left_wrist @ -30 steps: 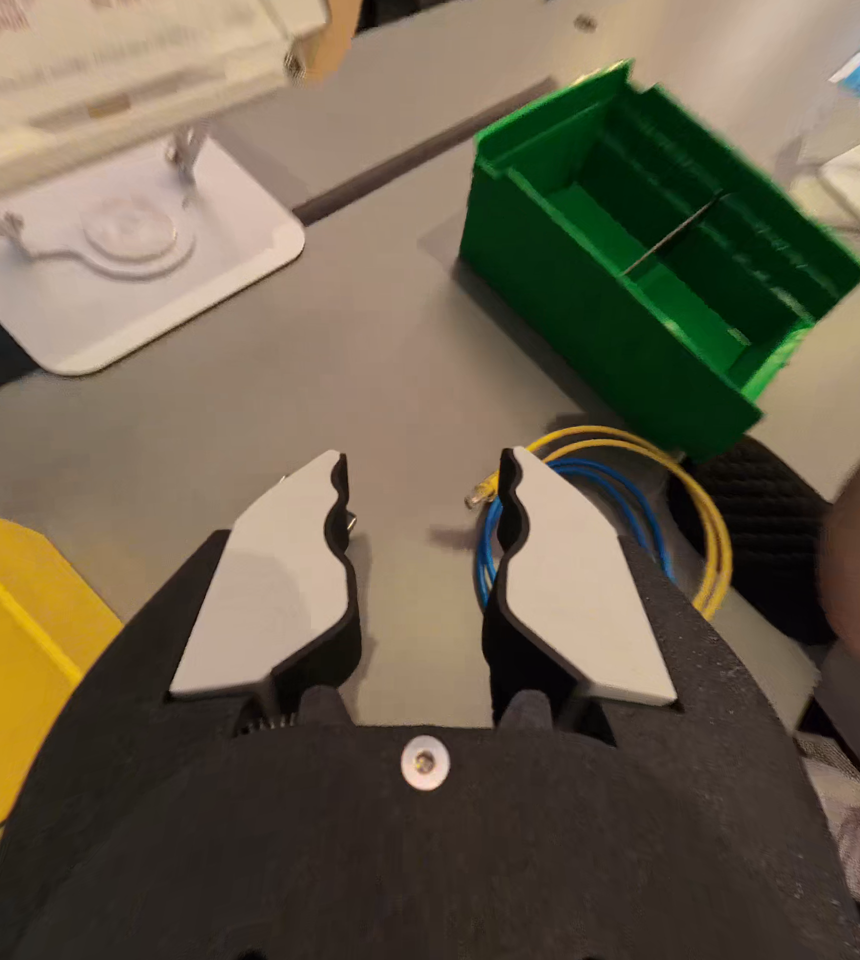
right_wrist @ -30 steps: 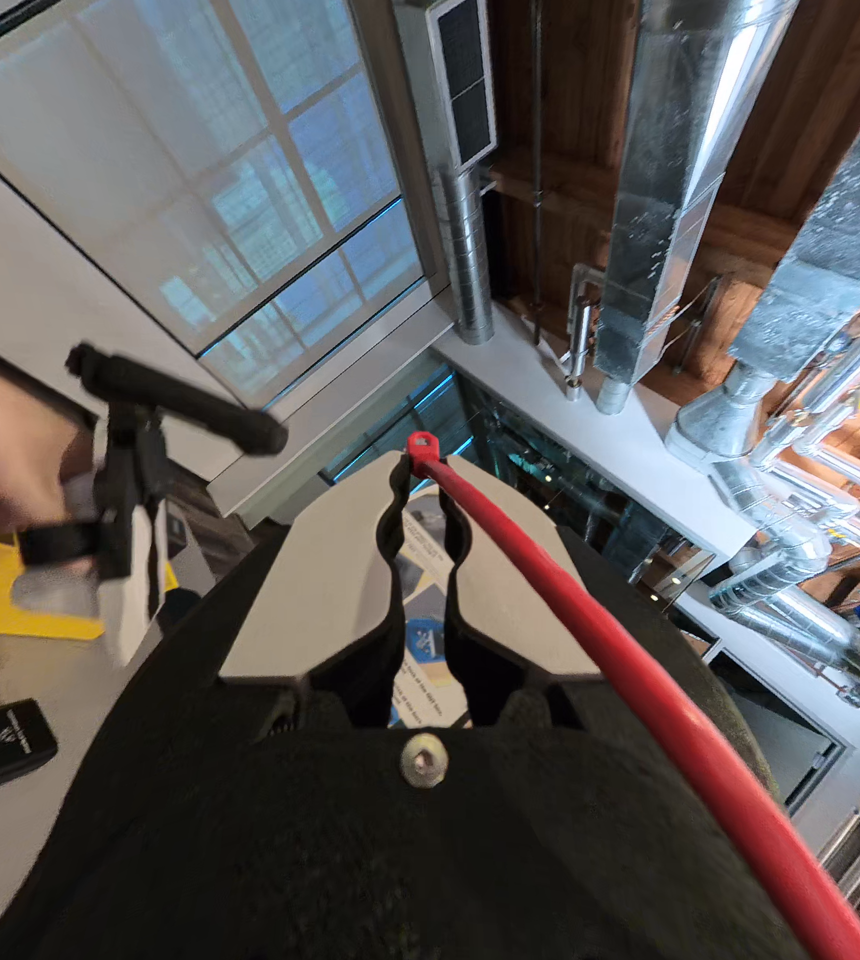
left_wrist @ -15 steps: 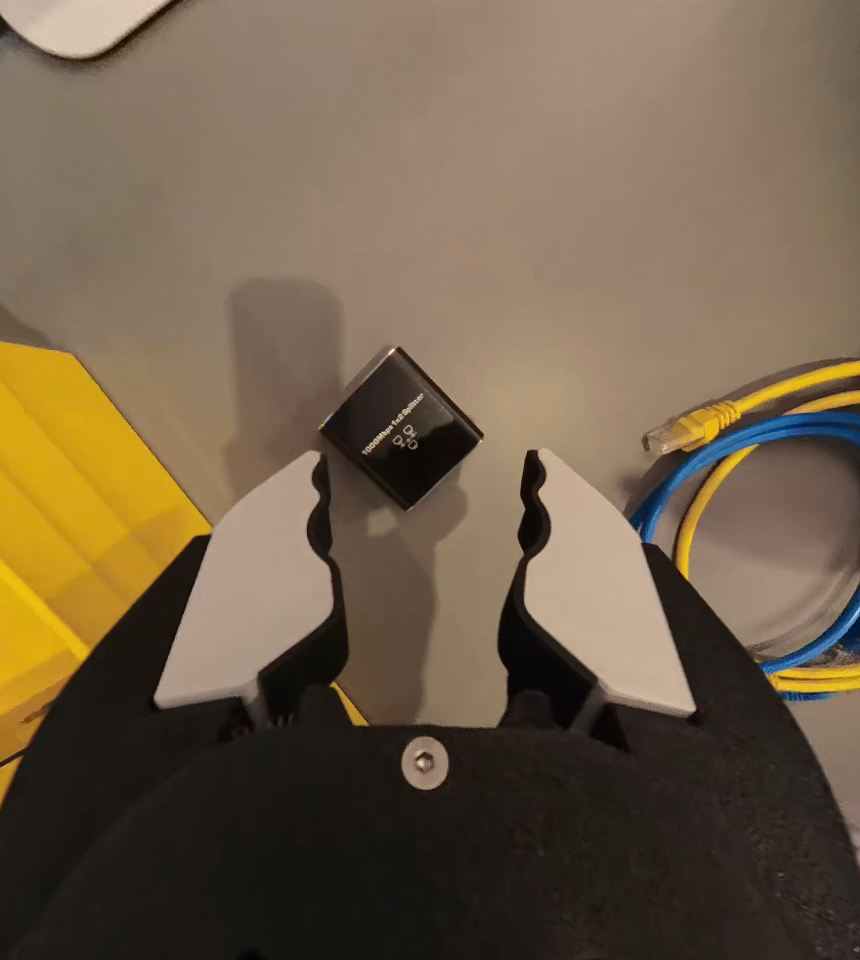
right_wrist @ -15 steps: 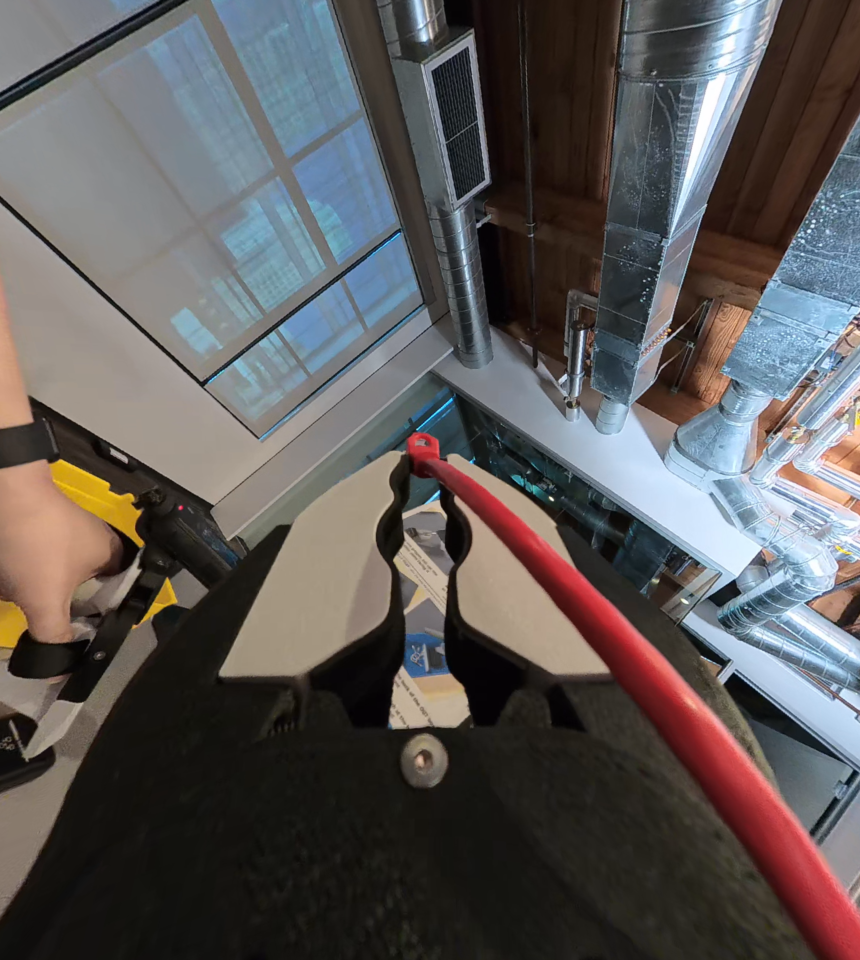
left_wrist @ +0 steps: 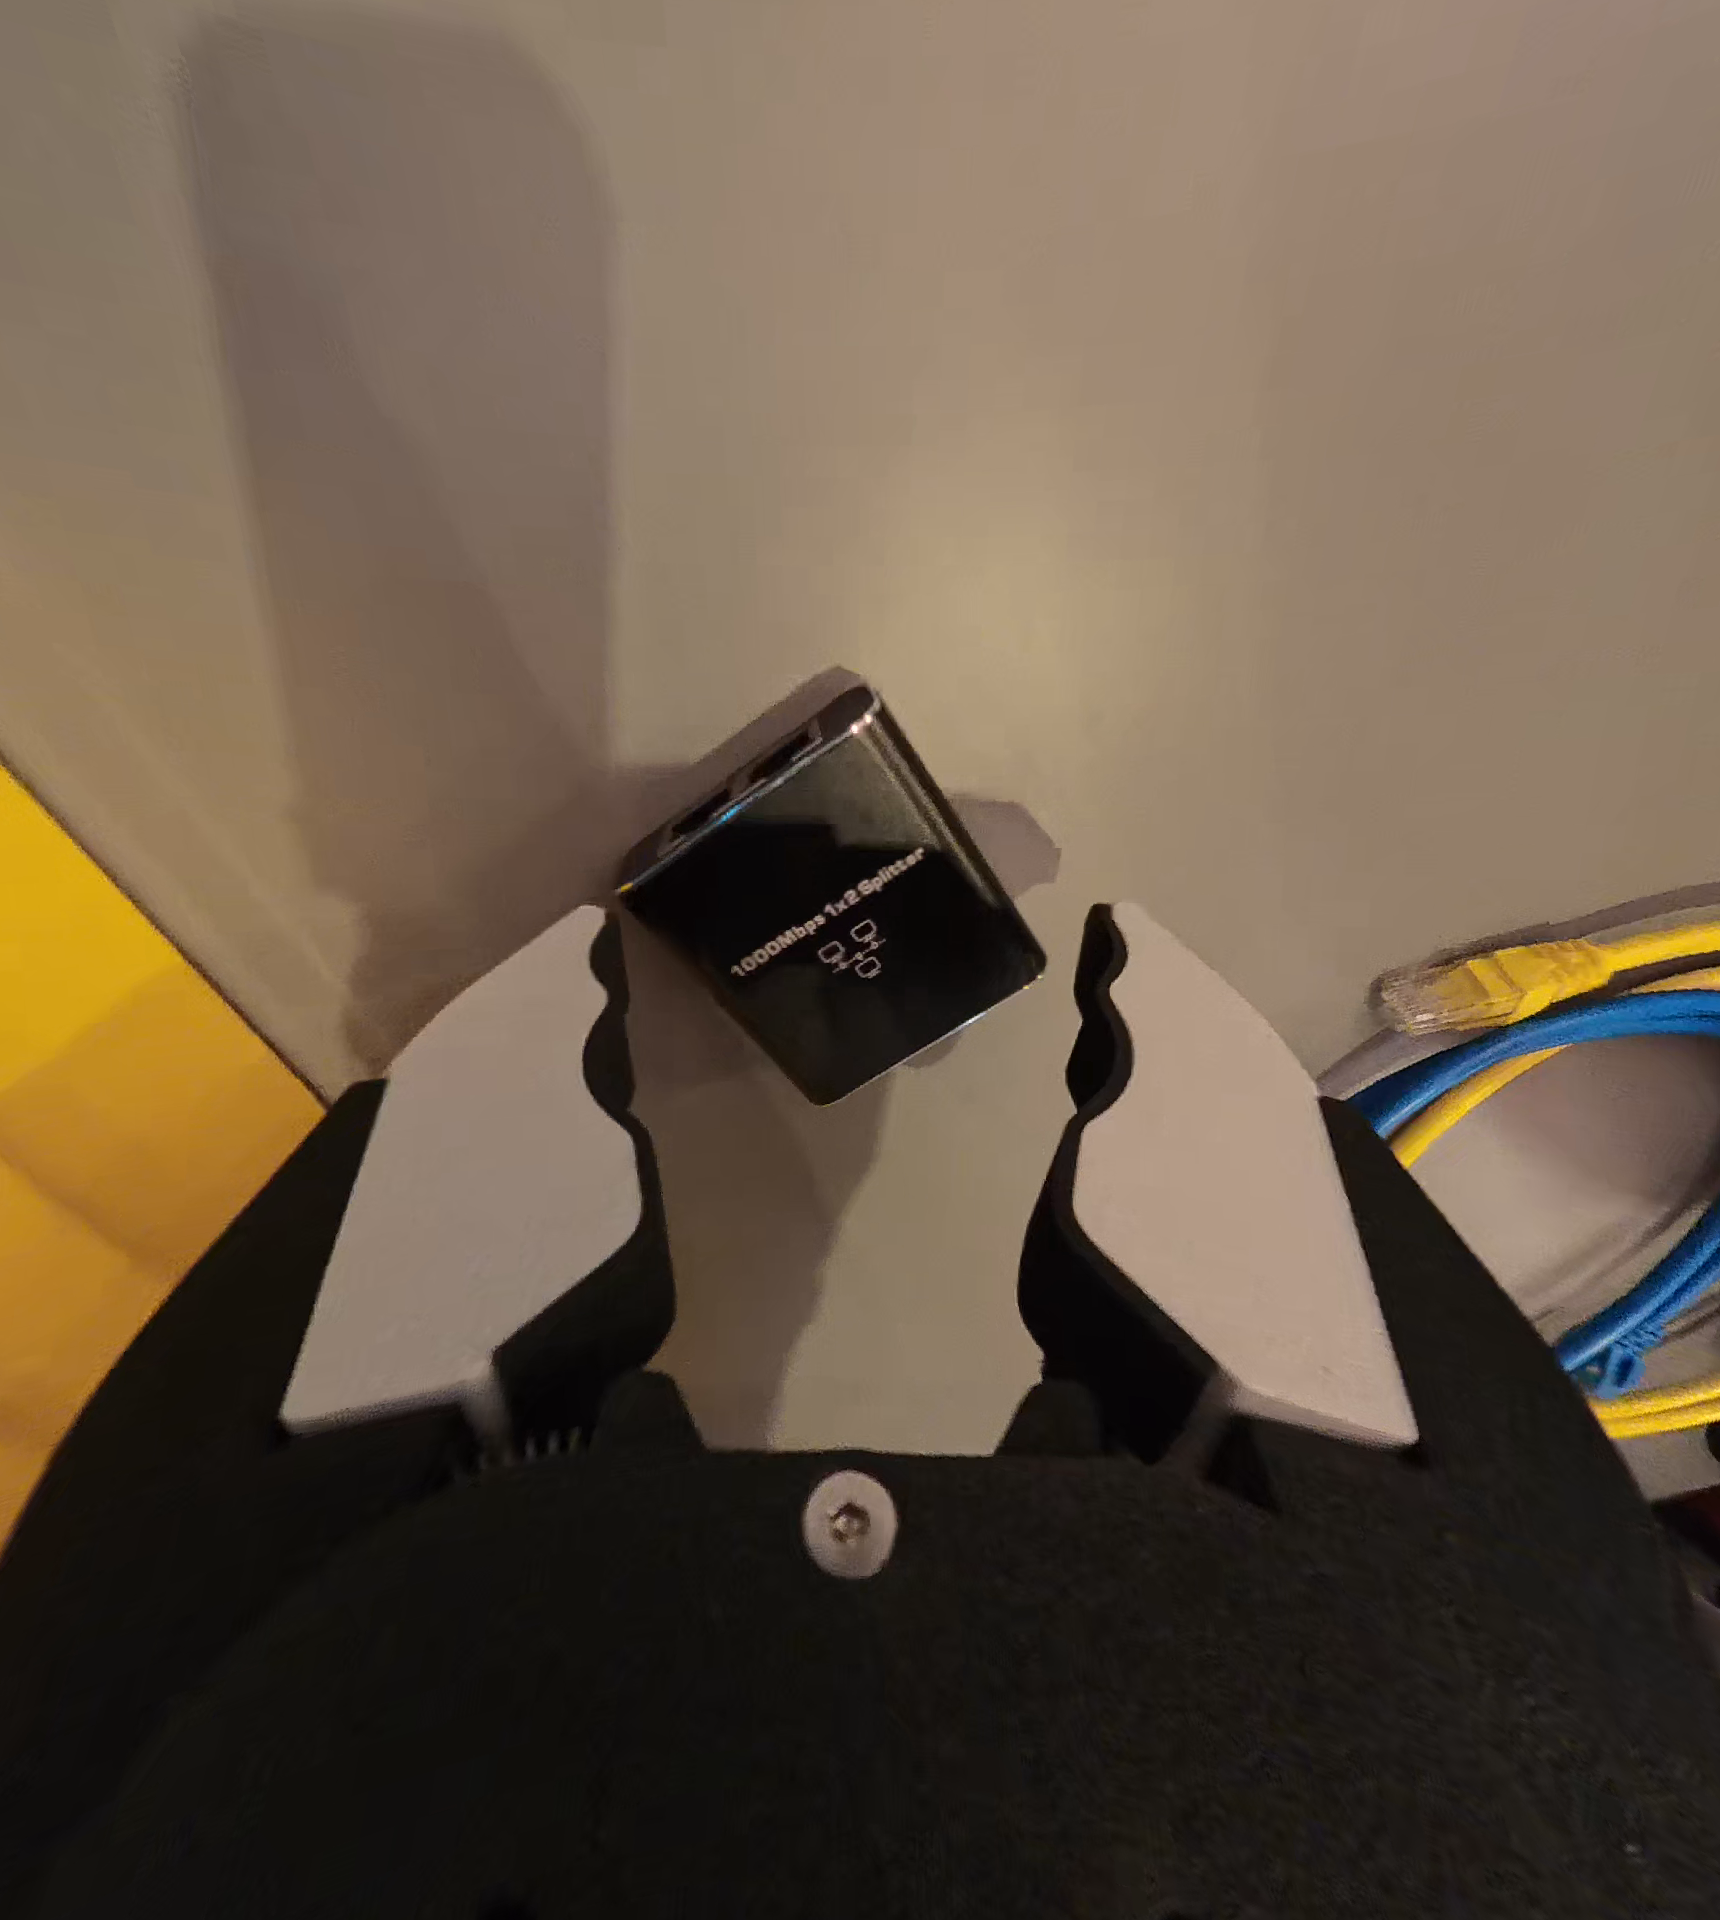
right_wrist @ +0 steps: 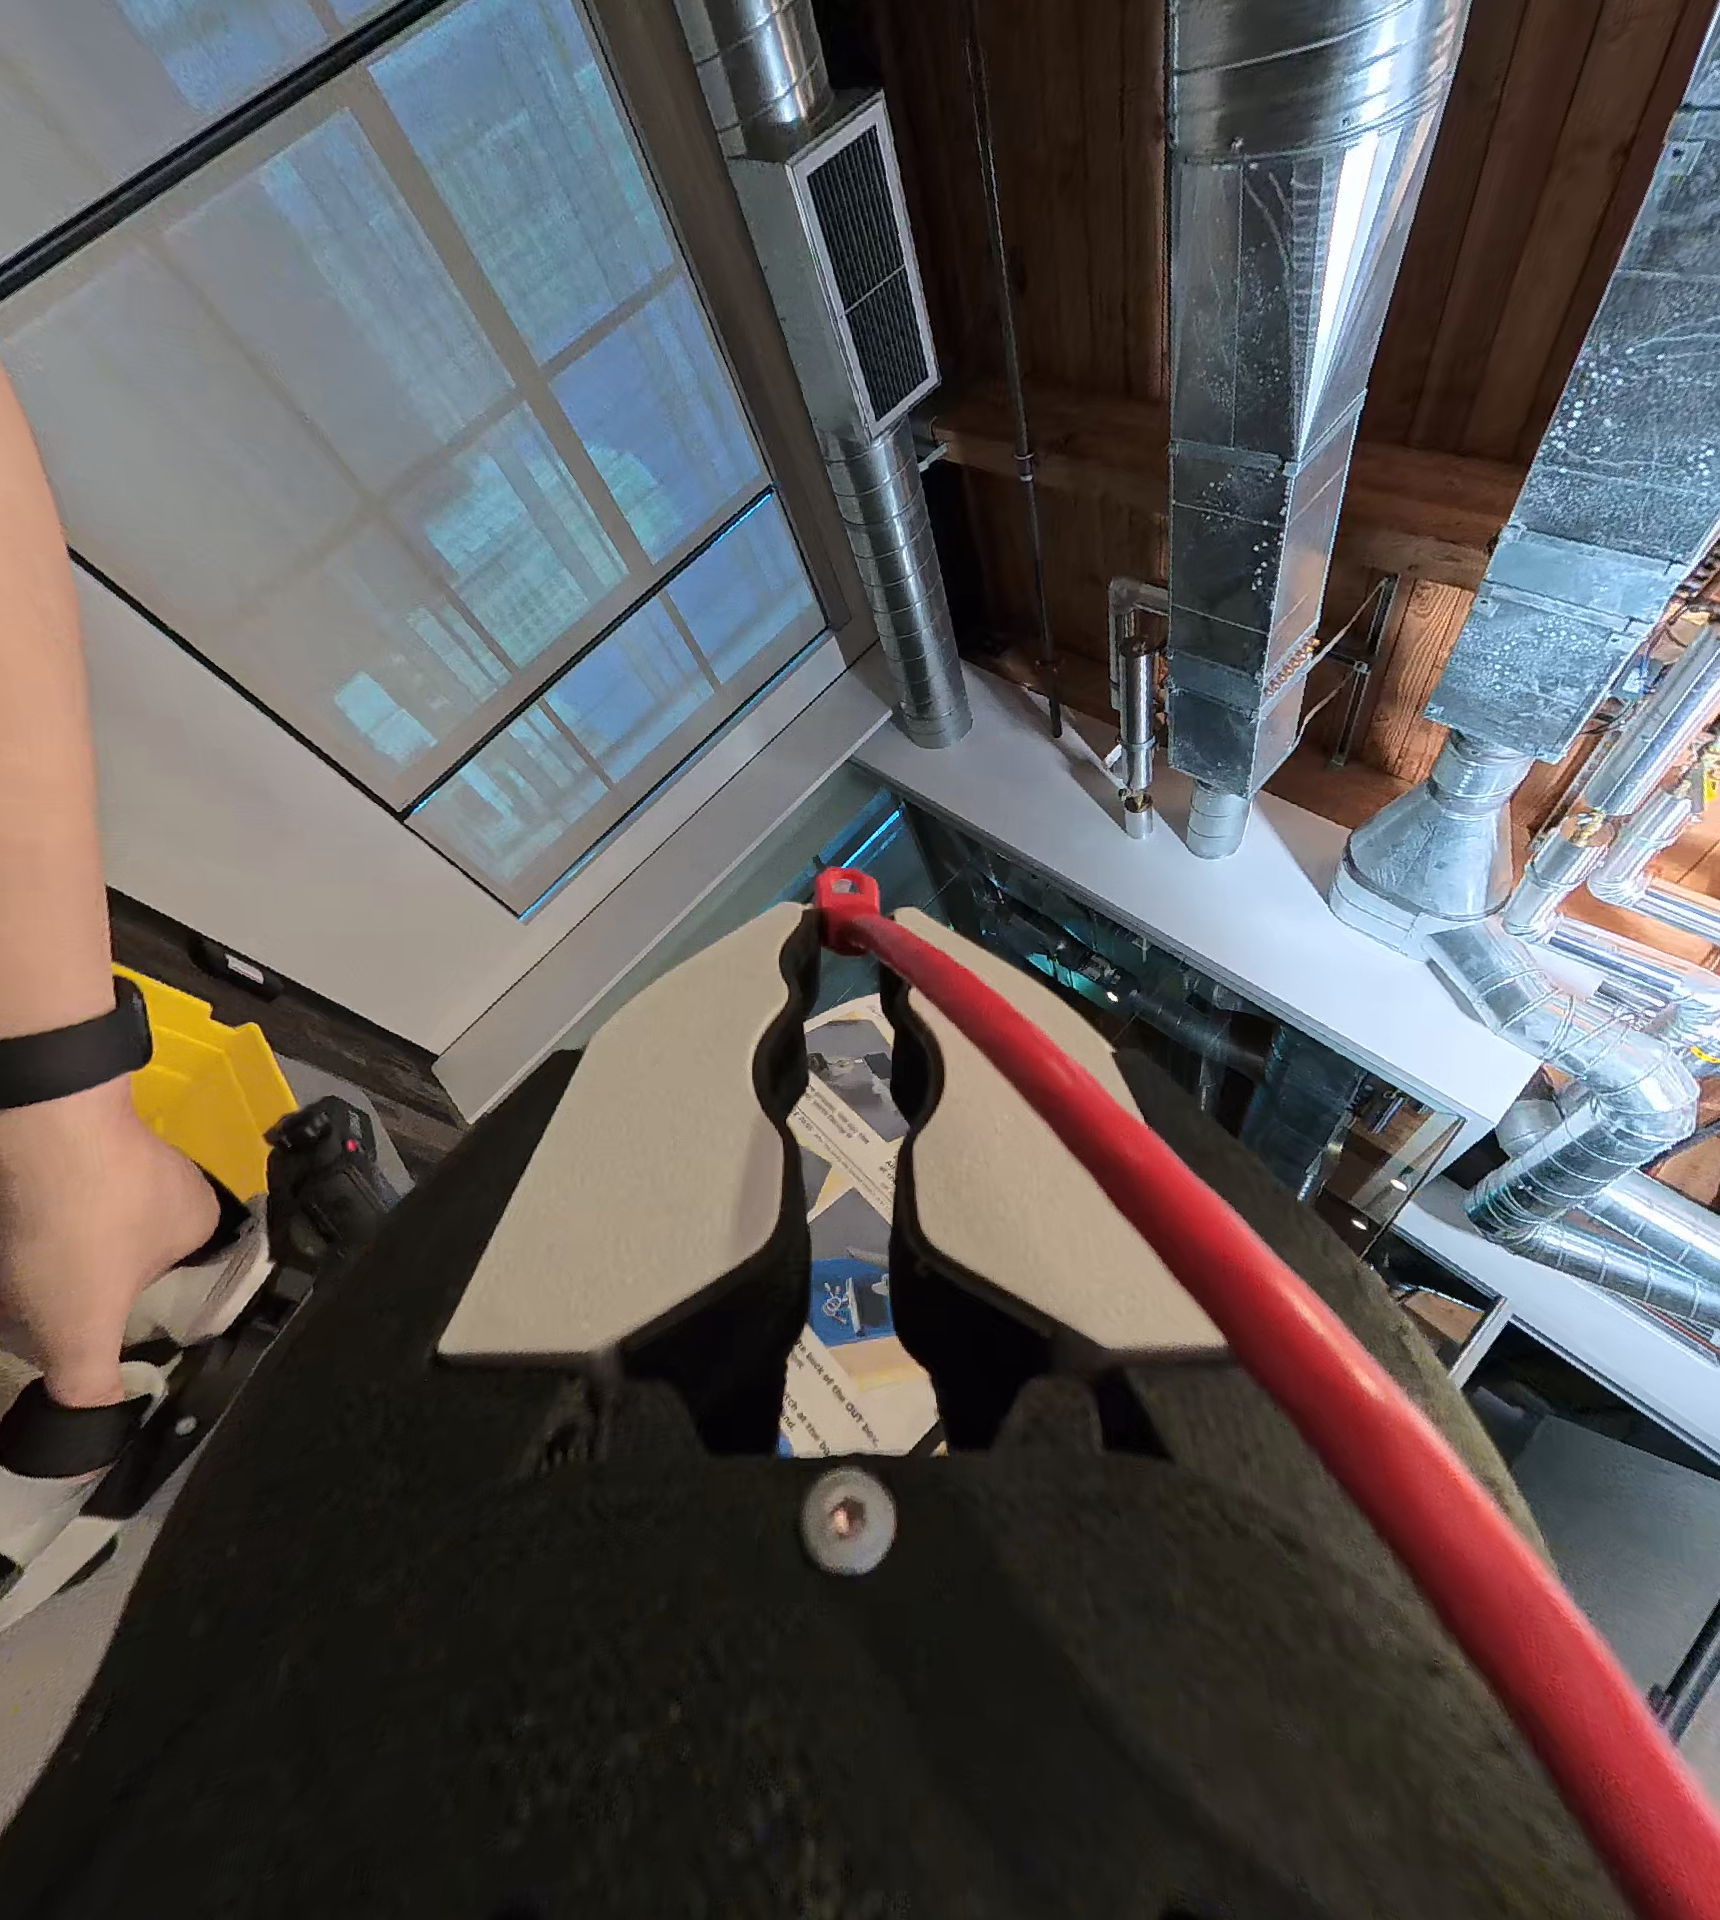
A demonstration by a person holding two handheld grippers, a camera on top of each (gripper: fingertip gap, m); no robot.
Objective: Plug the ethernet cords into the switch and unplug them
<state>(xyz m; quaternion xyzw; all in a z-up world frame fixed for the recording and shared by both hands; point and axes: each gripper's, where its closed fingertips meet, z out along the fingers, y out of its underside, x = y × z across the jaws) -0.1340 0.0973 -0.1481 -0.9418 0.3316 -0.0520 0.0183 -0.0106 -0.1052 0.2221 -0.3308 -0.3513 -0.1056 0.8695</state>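
Observation:
In the left wrist view a small black switch (left_wrist: 866,935) lies on the grey table (left_wrist: 1043,364), its two ports facing away. My left gripper (left_wrist: 851,920) is open and low over it. The switch sits between the fingertips; a gap shows at the right pad. A yellow cord's plug (left_wrist: 1458,982) and a coiled blue cord (left_wrist: 1666,1039) lie to the right. In the right wrist view my right gripper (right_wrist: 848,920) points up toward the ceiling. It is shut on the plug end (right_wrist: 845,902) of a red cord (right_wrist: 1147,1174), which trails back over the right finger.
A yellow bin (left_wrist: 56,1039) stands close on the left of the switch. In the right wrist view a person's hand (right_wrist: 77,1226) holds the left gripper's handle low at the left, by the yellow bin (right_wrist: 201,1091). The tips of one gripper are about 45 cm away from the tips of the other.
My left gripper swung down from the green bin and cords to the switch, and its jaws opened wider. The switch now lies between its fingertips. The right gripper keeps the red cord and has barely moved.

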